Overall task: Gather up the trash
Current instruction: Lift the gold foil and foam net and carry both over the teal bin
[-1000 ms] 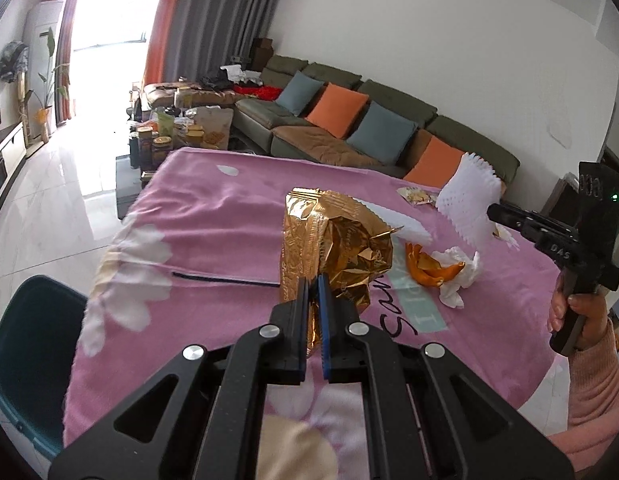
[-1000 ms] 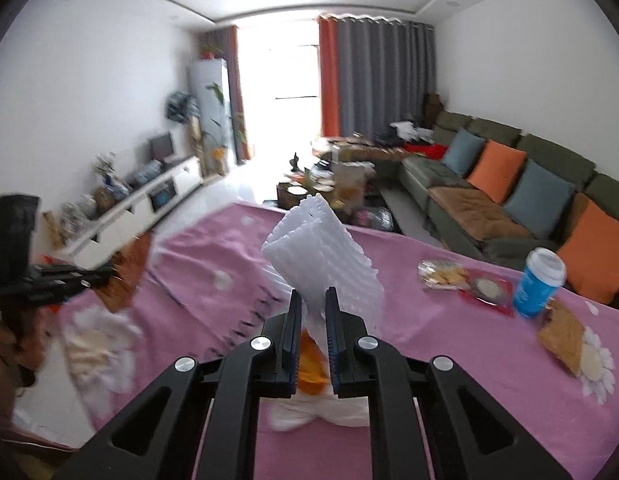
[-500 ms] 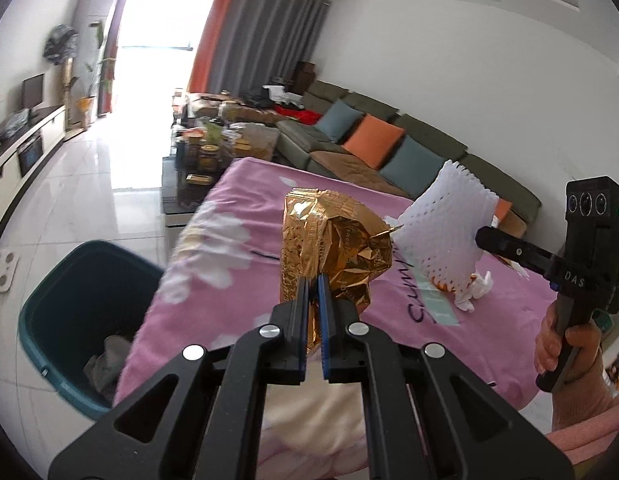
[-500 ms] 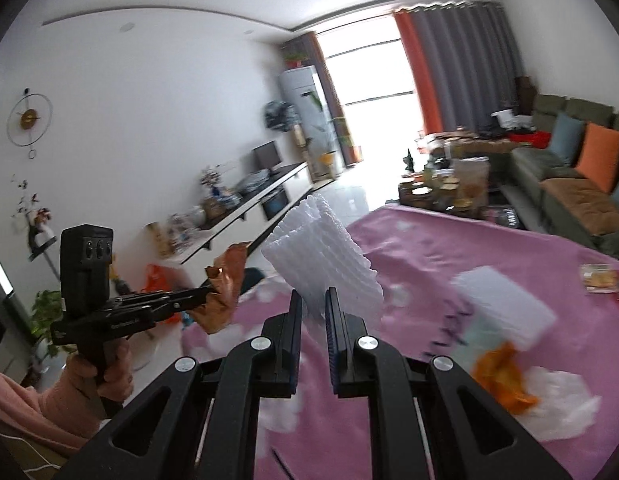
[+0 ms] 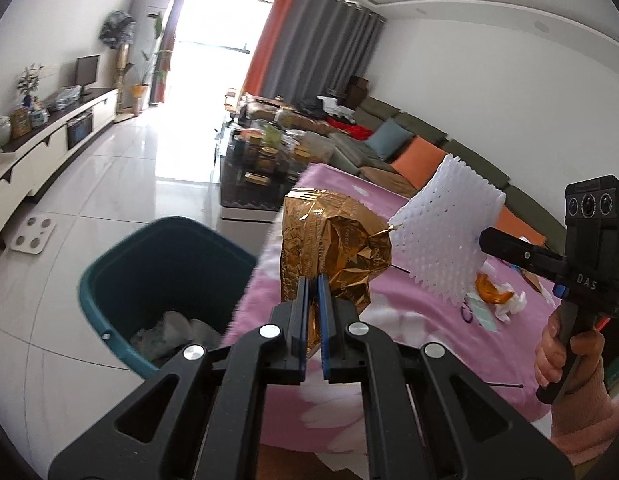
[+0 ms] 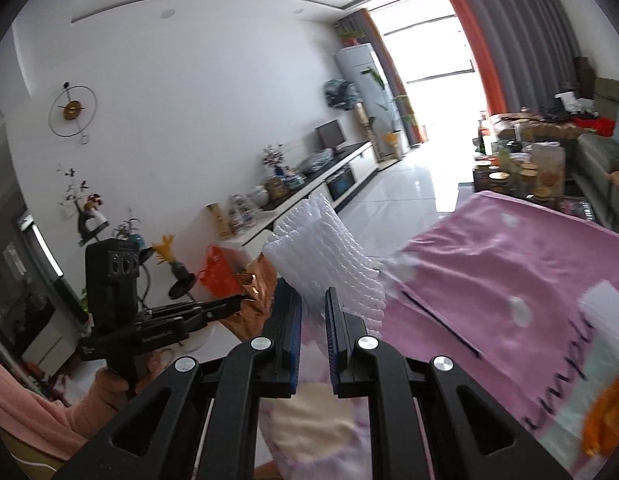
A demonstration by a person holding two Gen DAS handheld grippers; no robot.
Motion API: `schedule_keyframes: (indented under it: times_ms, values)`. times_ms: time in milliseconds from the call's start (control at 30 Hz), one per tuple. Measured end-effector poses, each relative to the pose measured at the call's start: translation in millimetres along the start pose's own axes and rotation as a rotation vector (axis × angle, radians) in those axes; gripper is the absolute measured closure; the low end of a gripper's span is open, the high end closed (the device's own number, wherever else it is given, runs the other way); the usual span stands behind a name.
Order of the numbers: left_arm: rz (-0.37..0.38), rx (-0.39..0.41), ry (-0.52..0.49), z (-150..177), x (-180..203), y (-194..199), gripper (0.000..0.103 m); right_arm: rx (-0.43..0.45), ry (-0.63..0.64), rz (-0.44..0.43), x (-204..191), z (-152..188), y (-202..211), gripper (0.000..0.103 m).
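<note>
Beside the pink-clothed table, the gold foil bag clamped in the left gripper and the white foam net pinched in the right gripper have been swung off the tabletop toward the teal bin, so dropping is judged next.

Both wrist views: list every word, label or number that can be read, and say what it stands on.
"DAS": white letters on the right gripper, on its black body.
Gold wrapper in the left gripper: printed lines, too crumpled to read.
Pink tablecloth: dark cursive lettering, cut off and blurred, not readable.
Left gripper's body in the right wrist view: small white print, too blurred.
</note>
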State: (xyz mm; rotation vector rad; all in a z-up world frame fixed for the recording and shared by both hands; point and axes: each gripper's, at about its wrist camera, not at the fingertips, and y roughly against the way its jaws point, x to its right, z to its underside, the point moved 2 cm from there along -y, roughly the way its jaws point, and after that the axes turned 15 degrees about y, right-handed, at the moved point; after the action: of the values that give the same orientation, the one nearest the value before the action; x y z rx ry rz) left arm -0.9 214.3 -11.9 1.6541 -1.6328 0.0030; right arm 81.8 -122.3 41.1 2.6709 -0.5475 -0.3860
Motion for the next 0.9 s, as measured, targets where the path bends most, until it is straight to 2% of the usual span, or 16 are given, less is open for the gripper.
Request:
schedule_keyframes:
  times_ms: [367,633,900]
  values:
    - [-0.085,0.052,0.063,-15.8,-42.7,15.9,0.098,0.006,-0.015,-0.153,-18.9,-22.7,-54.4,0.093]
    - [-0.132,0.051,0.083,-20.4,-65.1,11.7,0.098,-0.007,-0.016,-0.214,-28.3,-33.1,-87.6,0.093]
    - [-0.162,0.049,0.102,-19.3,-67.9,-0.2,0.098,-0.032,-0.005,-0.236,-36.1,-37.6,-115.6,0.093]
